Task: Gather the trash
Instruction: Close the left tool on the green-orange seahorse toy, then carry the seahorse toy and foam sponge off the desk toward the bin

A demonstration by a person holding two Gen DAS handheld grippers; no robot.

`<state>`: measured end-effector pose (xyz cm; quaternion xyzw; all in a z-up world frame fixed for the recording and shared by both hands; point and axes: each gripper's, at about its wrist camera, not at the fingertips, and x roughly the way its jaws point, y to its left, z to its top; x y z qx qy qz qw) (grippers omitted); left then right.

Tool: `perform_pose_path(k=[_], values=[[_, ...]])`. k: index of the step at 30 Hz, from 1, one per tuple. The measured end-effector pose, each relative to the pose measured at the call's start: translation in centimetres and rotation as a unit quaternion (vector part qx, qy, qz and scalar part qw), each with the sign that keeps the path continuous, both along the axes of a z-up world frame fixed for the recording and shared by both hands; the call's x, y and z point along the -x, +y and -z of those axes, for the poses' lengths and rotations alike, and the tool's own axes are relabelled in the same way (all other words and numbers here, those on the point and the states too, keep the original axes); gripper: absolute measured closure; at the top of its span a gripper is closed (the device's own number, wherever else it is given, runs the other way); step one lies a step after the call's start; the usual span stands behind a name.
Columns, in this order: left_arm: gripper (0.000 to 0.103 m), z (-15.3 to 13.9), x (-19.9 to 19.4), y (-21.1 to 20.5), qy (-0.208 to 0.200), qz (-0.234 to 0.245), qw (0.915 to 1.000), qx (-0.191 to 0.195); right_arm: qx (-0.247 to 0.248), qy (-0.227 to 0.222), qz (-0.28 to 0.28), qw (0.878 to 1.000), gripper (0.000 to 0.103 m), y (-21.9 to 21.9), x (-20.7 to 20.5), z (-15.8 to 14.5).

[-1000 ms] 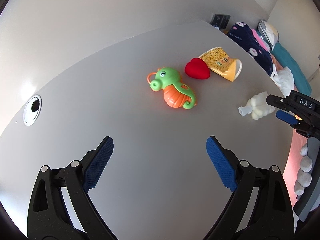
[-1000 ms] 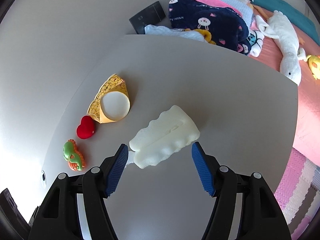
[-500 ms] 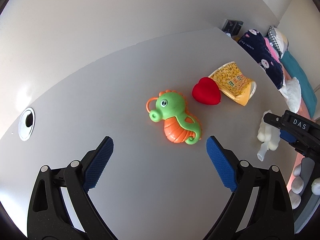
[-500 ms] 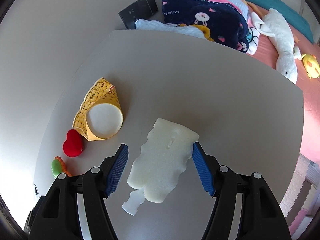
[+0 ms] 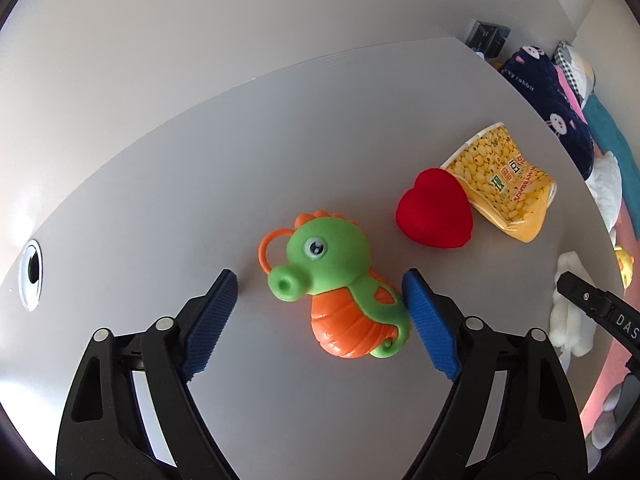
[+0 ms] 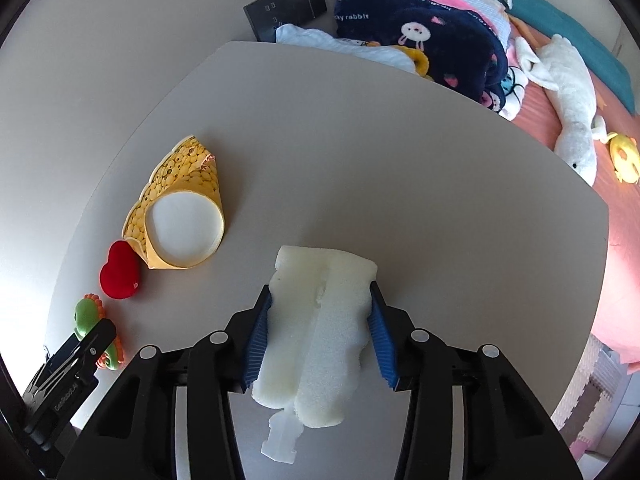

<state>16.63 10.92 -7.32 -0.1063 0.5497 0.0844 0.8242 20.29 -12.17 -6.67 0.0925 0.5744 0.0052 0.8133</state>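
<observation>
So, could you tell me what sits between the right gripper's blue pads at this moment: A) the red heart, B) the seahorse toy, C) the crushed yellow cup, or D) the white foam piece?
D: the right gripper has the white foam piece between its closing pads, both touching its sides.

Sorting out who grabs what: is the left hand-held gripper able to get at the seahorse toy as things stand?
Probably yes: the seahorse toy already lies between the closing jaws of the left hand-held gripper, with nothing in the way.

Both wrist views look steeply down, close over the worktop (image 5: pixel 160 184), sharing the red heart (image 5: pixel 434 210) and yellow cup (image 6: pixel 180 208).
</observation>
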Motion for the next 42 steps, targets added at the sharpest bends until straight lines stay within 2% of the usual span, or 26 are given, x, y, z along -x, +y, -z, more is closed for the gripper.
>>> perform_pose_path(k=[2, 7, 12, 20, 24, 29, 42], values=[[0.038, -0.1, 0.0, -0.1, -0.006, 0.003, 0.9999, -0.014, 0.003, 0.000, -0.008, 1.000, 0.056, 0.1, 0.0, 0.0], [0.050, -0.2, 0.1, 0.4, -0.014, 0.005, 0.9997, -0.019, 0.005, -0.005, -0.024, 1.000, 0.063, 0.1, 0.3, -0.1], [0.050, -0.4, 0.9, 0.4, -0.022, 0.012, 0.9994, -0.023, 0.014, -0.017, -0.041, 0.999, 0.075, 0.1, 1.0, -0.7], [0.050, -2.0, 2.3, -1.3, -0.041, 0.031, 0.9982, -0.030, 0.005, -0.024, -0.045, 0.999, 0.083, -1.2, 2.3, -1.5], [0.050, -2.9, 3.1, -2.8, -0.049, 0.048, 0.9972, -0.031, 0.006, -0.042, -0.049, 0.998, 0.086, -2.2, 3.5, -2.3], [0.050, -4.2, 3.6, -5.4, -0.063, 0.075, 0.9946, -0.033, 0.015, -0.066, -0.051, 0.996, 0.087, -3.7, 5.0, -3.8], [0.050, -5.7, 3.9, -12.3, -0.073, 0.129, 0.9883, -0.034, 0.005, -0.090, -0.015, 0.996, 0.087, -9.3, 7.7, -6.4]])
